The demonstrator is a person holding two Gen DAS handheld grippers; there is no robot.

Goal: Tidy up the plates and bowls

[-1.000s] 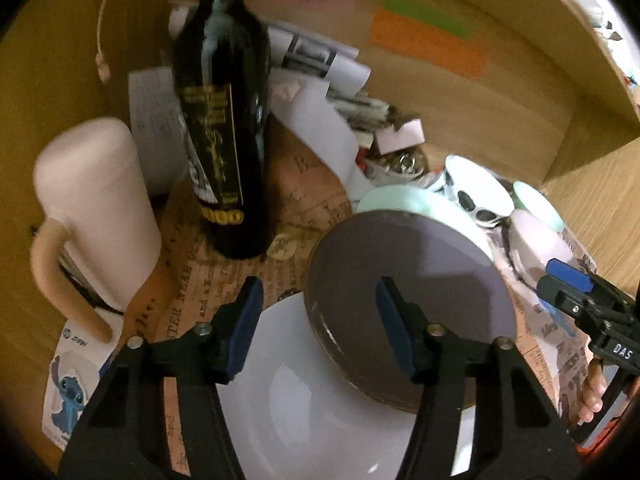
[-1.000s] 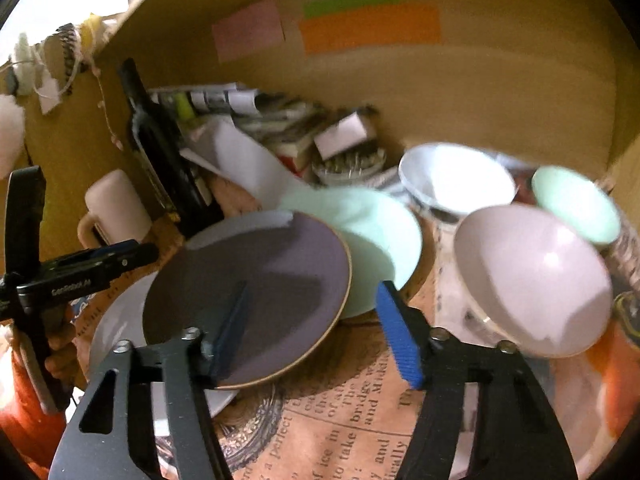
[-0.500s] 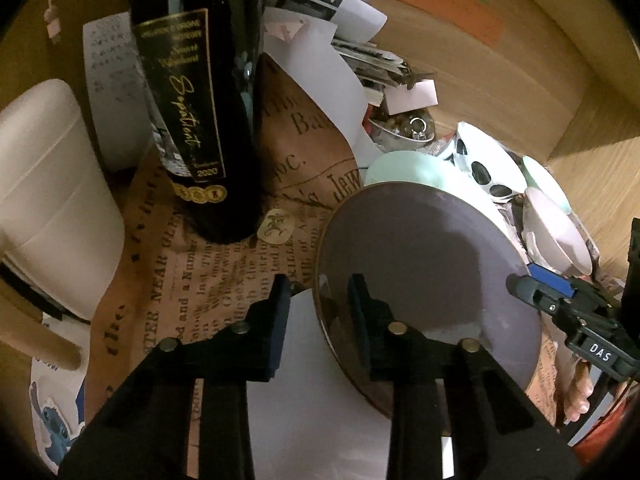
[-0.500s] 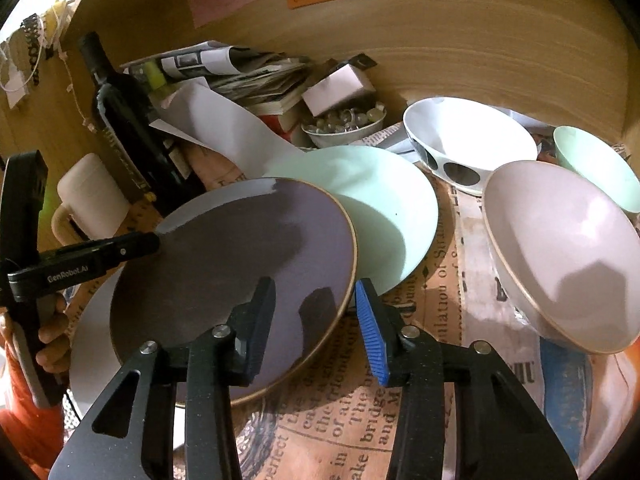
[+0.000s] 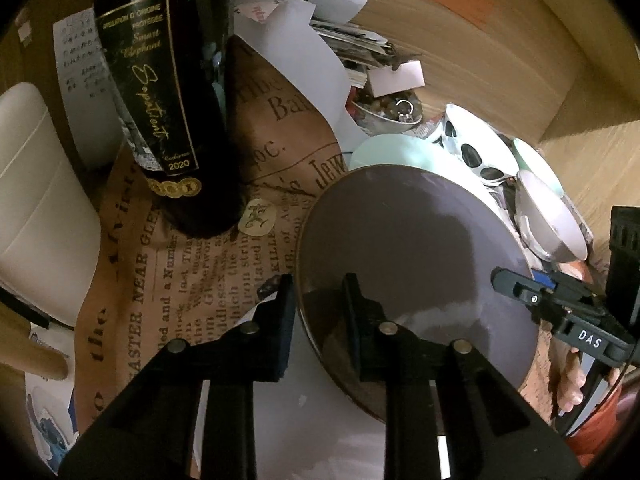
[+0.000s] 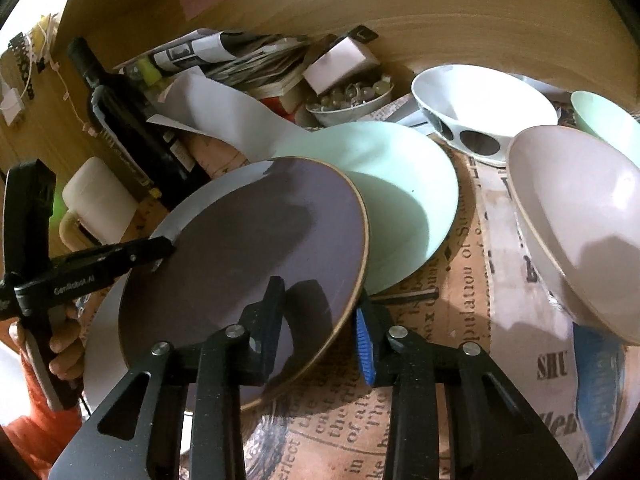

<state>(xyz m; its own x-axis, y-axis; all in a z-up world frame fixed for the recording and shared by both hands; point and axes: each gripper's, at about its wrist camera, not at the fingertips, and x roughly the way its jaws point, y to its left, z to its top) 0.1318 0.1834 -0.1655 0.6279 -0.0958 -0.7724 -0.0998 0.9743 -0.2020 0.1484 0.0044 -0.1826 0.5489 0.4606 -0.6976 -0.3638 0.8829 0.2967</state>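
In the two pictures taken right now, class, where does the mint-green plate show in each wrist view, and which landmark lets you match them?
Left wrist view: only a sliver of the mint-green plate shows, right of centre, above the purple plate that overlaps it.
Right wrist view: the mint-green plate sits centre-right, mostly visible, its left edge under the purple plate.
Shared landmark: the dark wine bottle, upper left in both.

Glossy glaze, matt plastic, printed paper

Purple plate shines like glazed ceramic; mint plate smooth; bottle glossy dark glass; newspaper-print sheet matt brown paper; wall wood-grained.
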